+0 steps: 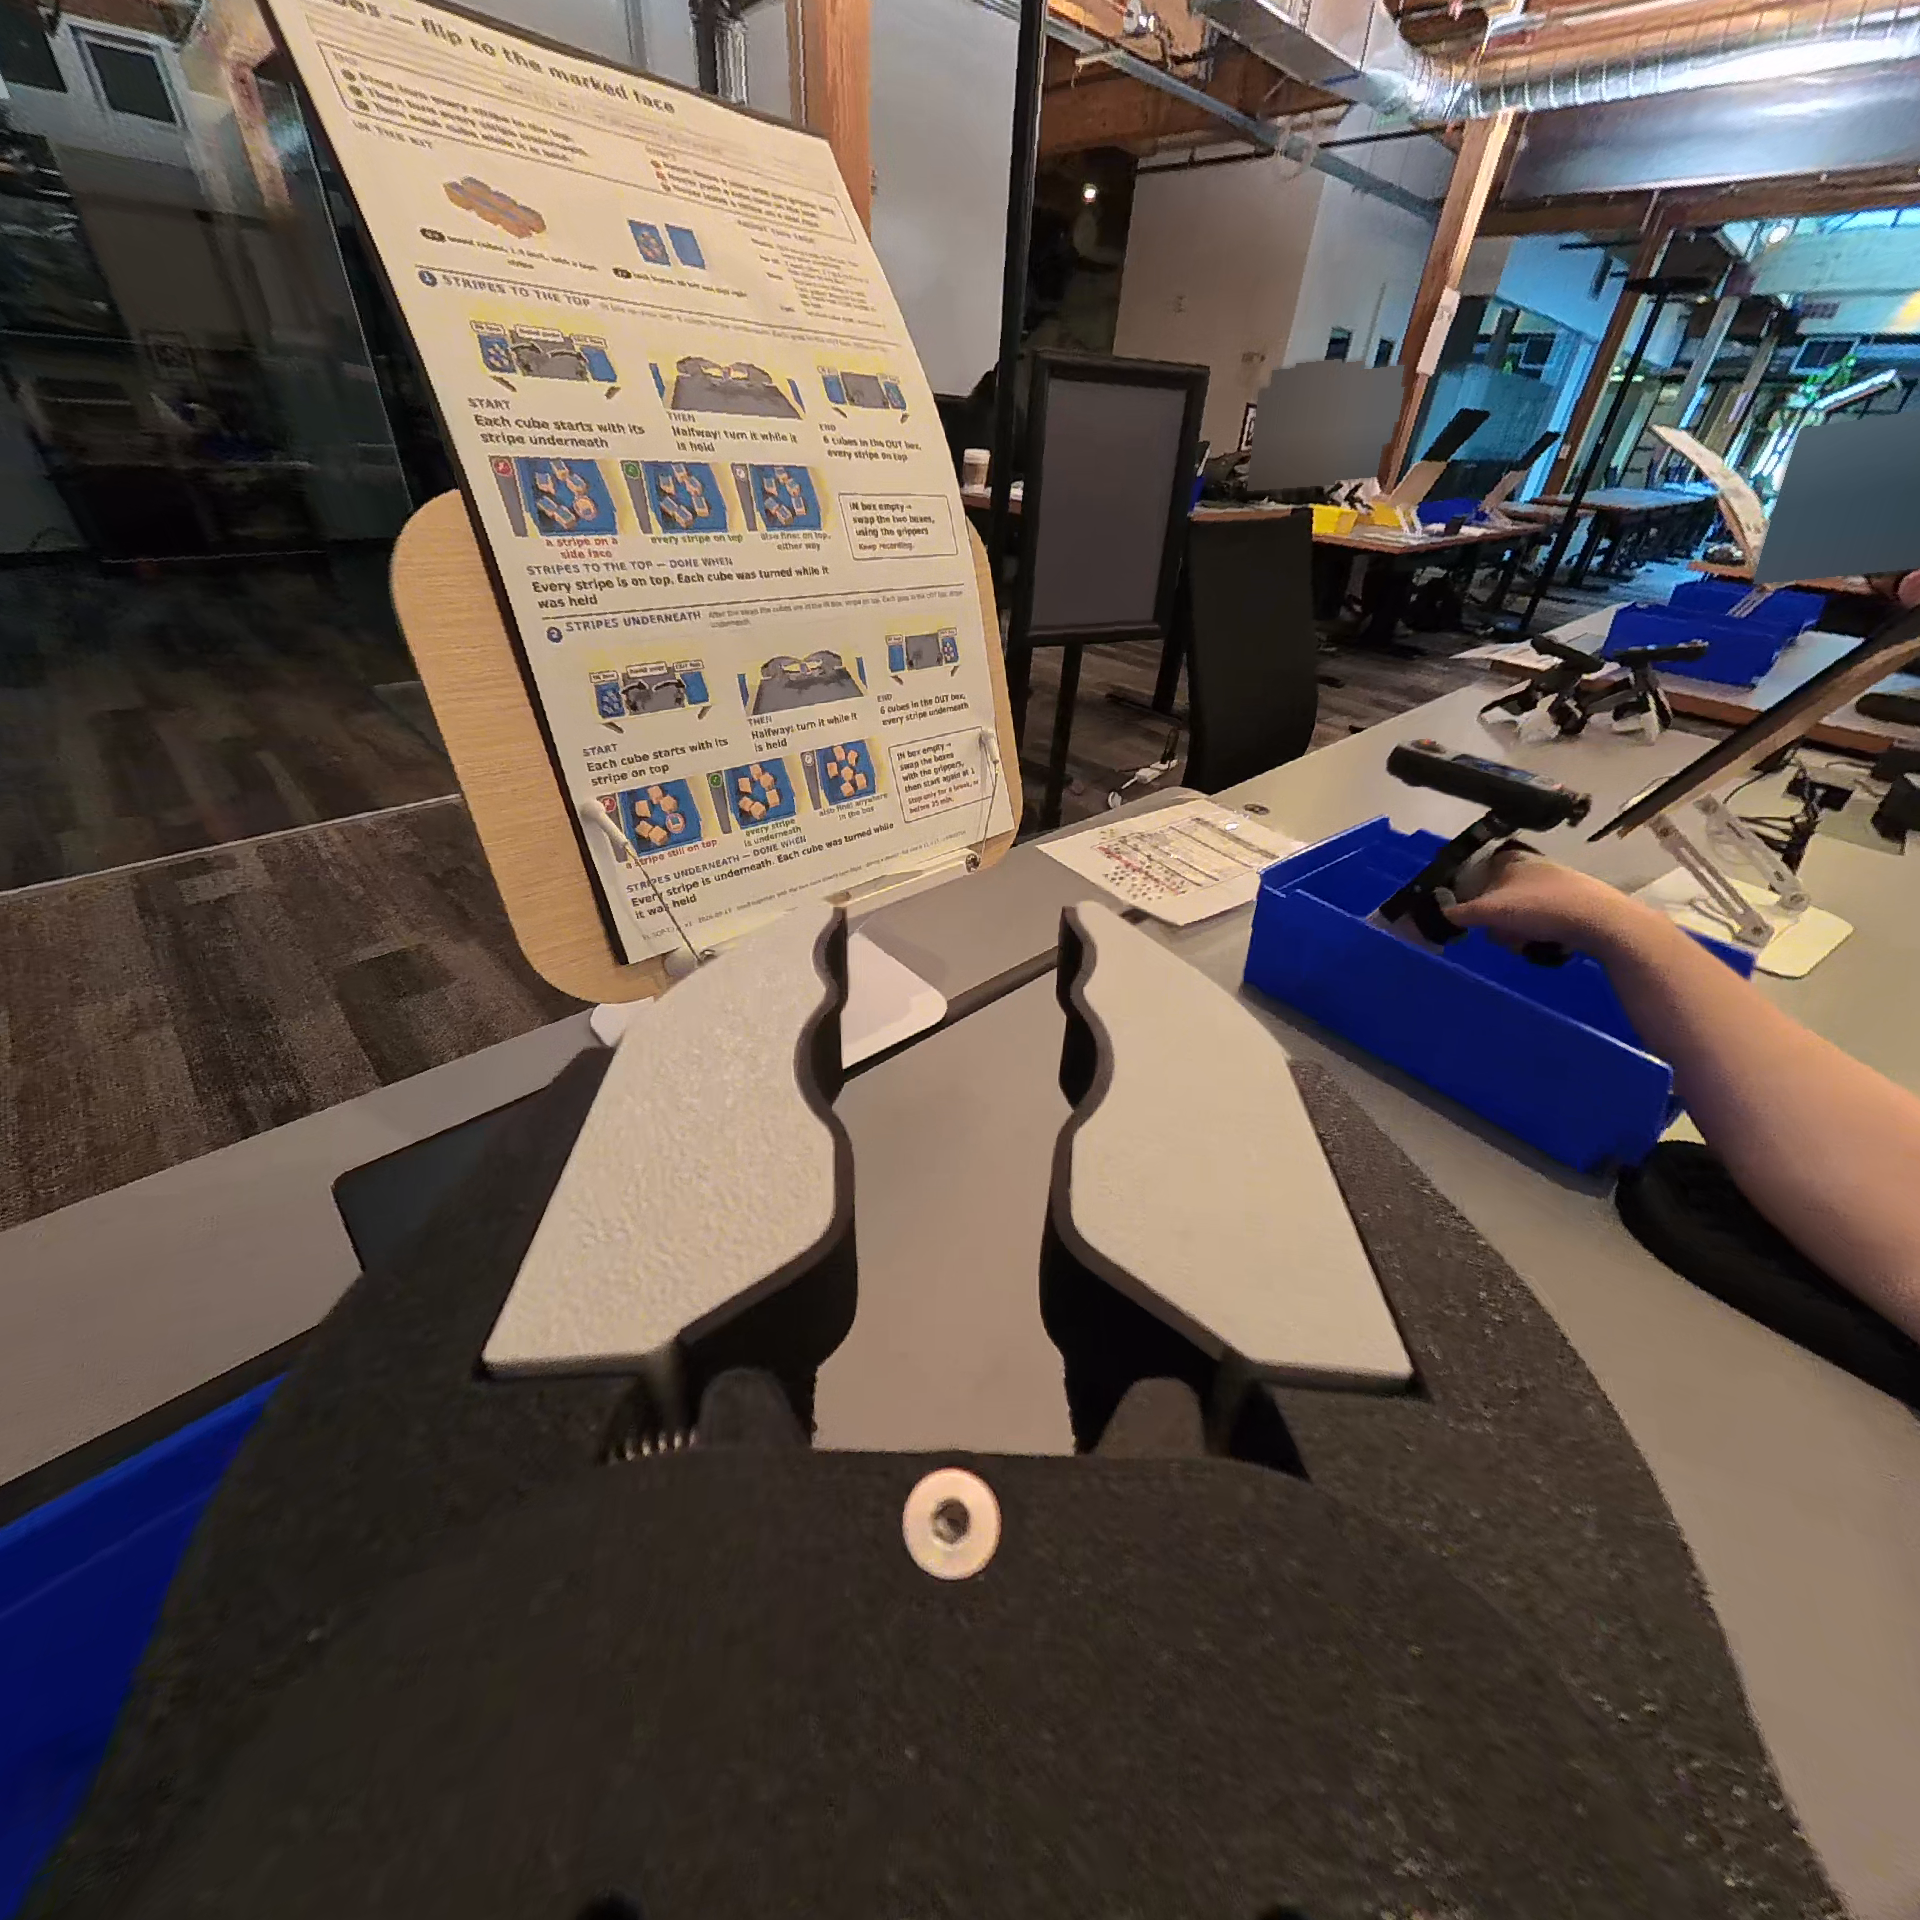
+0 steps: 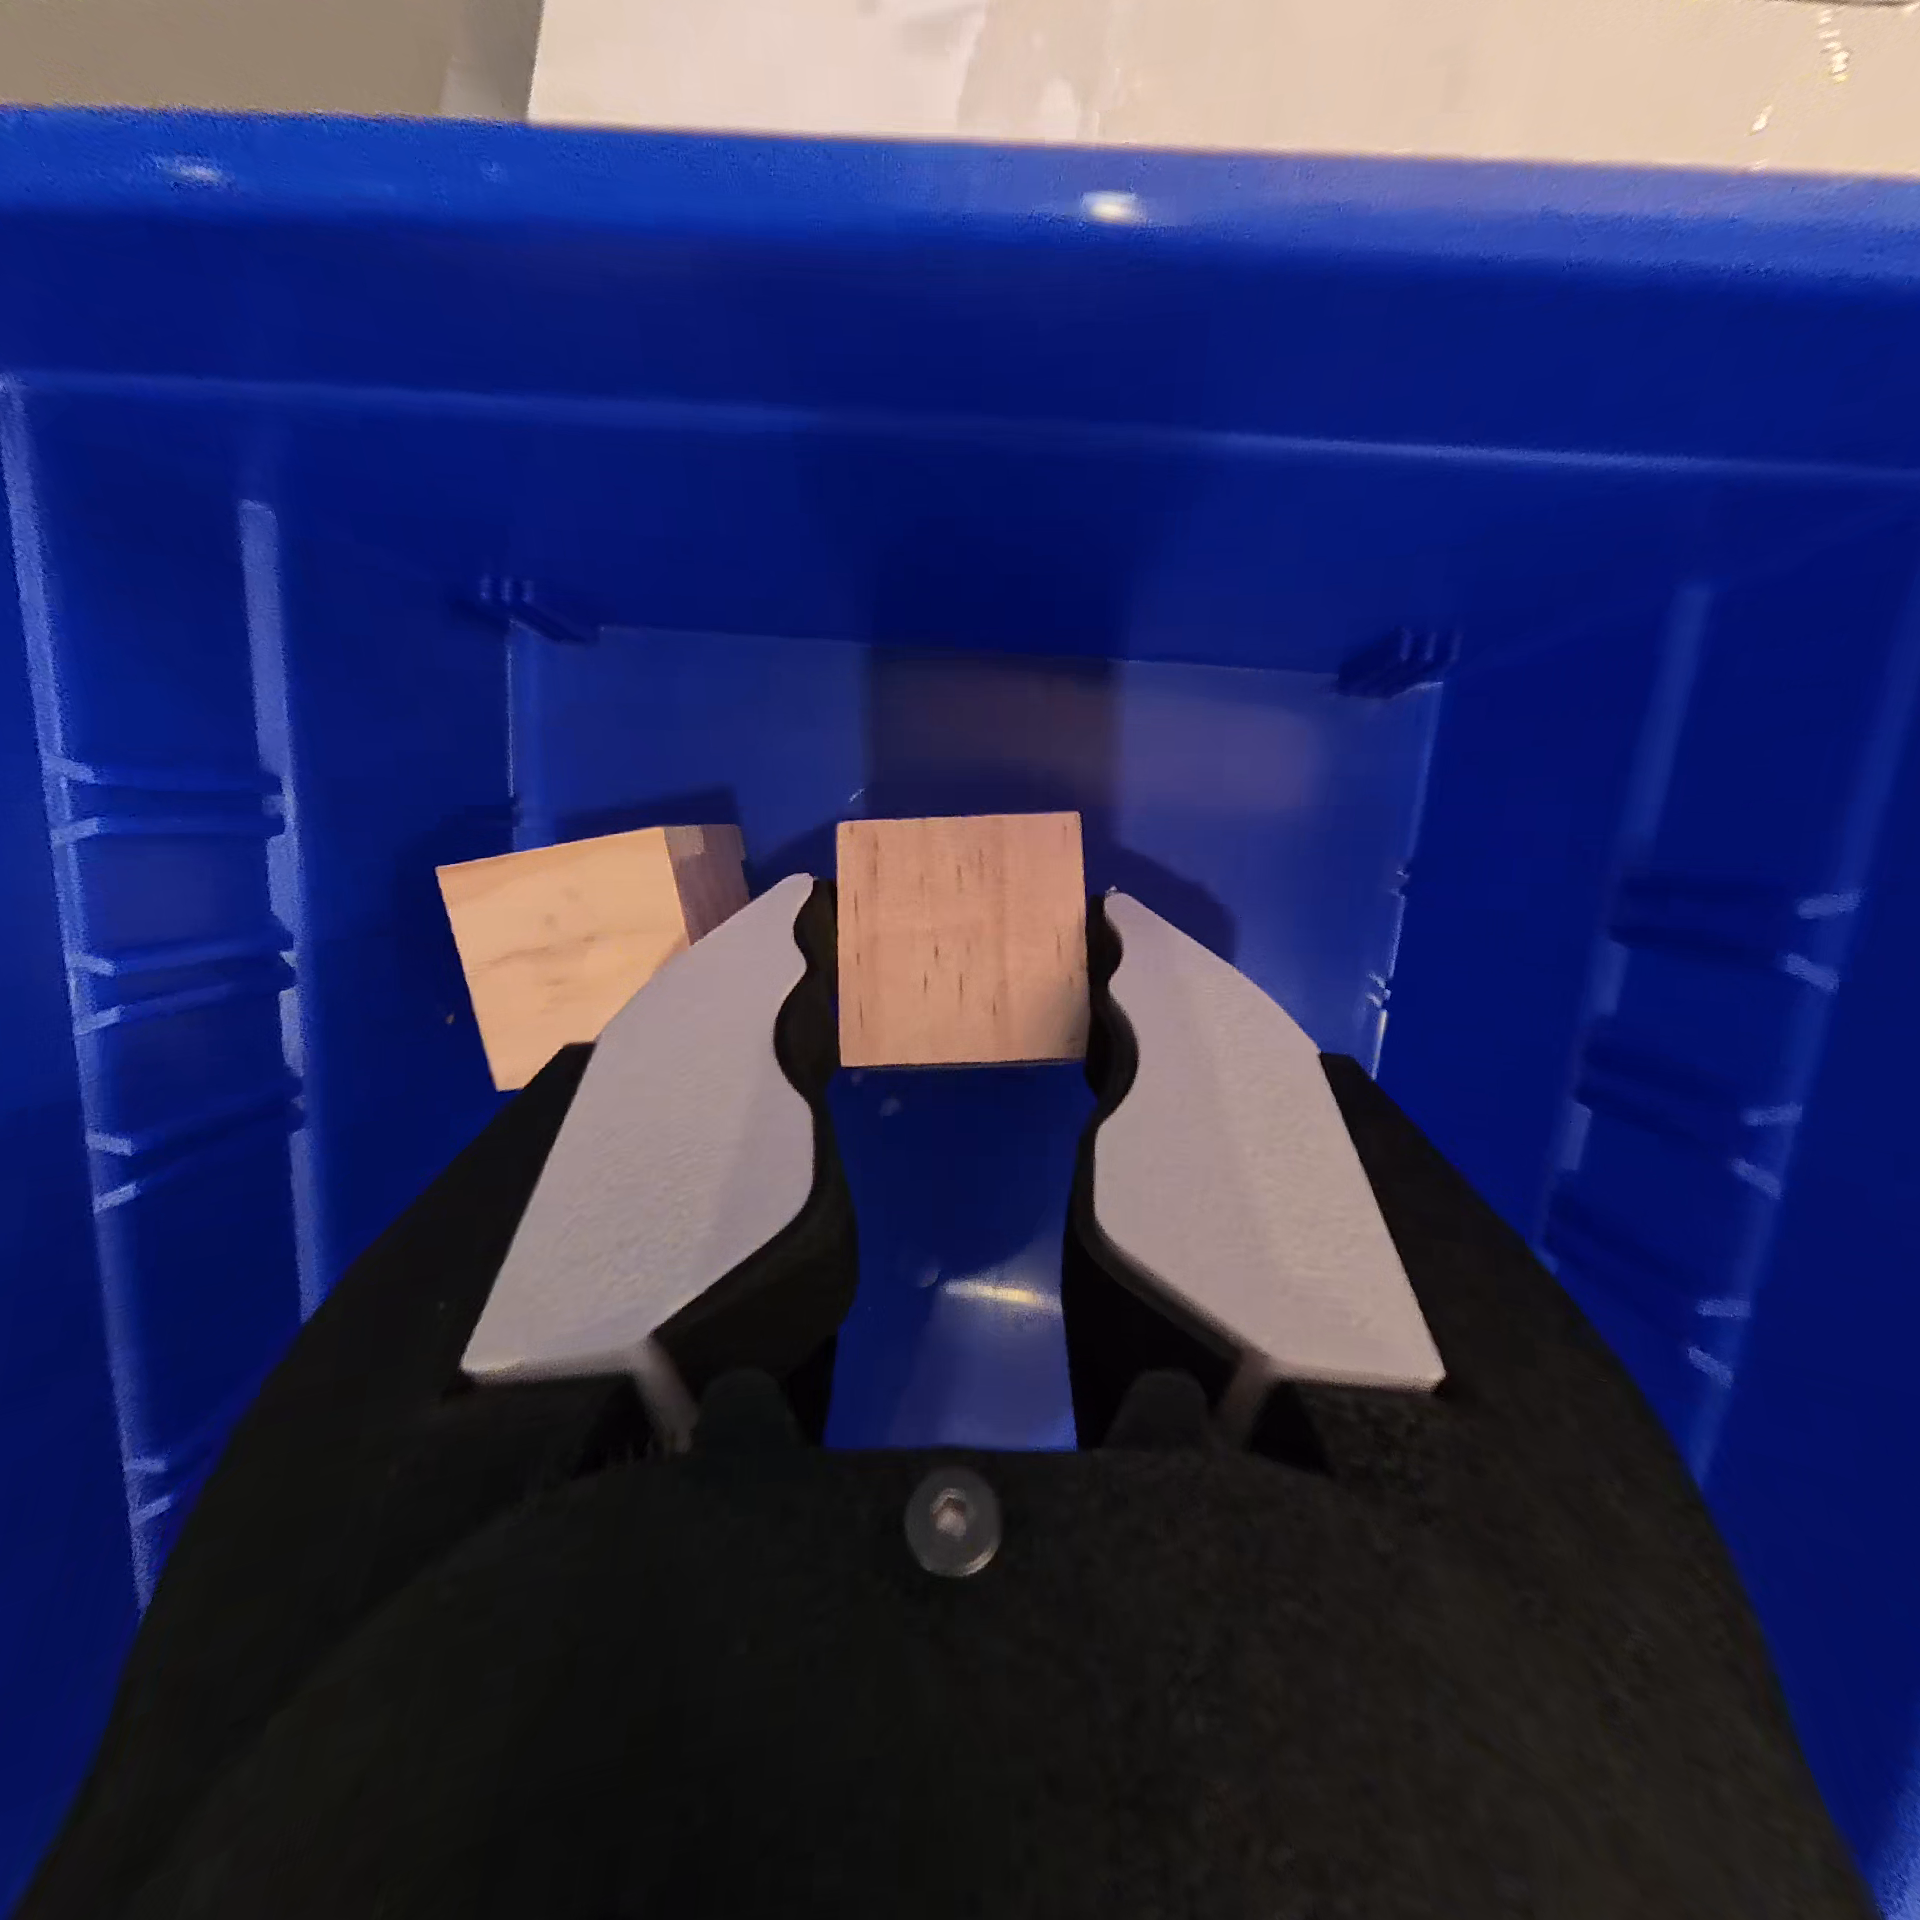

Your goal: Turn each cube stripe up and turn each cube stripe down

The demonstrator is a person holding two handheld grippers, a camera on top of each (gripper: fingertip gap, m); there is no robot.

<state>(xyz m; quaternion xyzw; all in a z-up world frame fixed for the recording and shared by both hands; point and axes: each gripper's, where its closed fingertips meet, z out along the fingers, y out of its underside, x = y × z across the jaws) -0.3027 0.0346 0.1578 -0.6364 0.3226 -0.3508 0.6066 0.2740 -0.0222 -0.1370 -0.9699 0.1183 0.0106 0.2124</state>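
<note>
In the right wrist view my right gripper (image 2: 961, 935) is down inside a blue bin (image 2: 935, 499). Its jaws press both sides of a plain wooden cube (image 2: 961, 935), and the face I see shows no stripe. A second wooden cube (image 2: 561, 935) lies just left of it, turned at an angle, partly hidden by my left finger (image 2: 675, 1122). My left gripper (image 1: 945, 935) is open and empty above a dark mat (image 1: 945, 1195). The left wrist view also shows the right gripper (image 1: 1455, 883), held by a hand in the blue bin (image 1: 1455, 1029) at the right.
An instruction sheet on a wooden stand (image 1: 665, 499) rises just beyond the mat. A second blue bin (image 1: 73, 1662) shows at the lower left edge. A printed paper (image 1: 1174, 857) lies behind the right bin. The person's forearm (image 1: 1766, 1101) crosses the table's right side.
</note>
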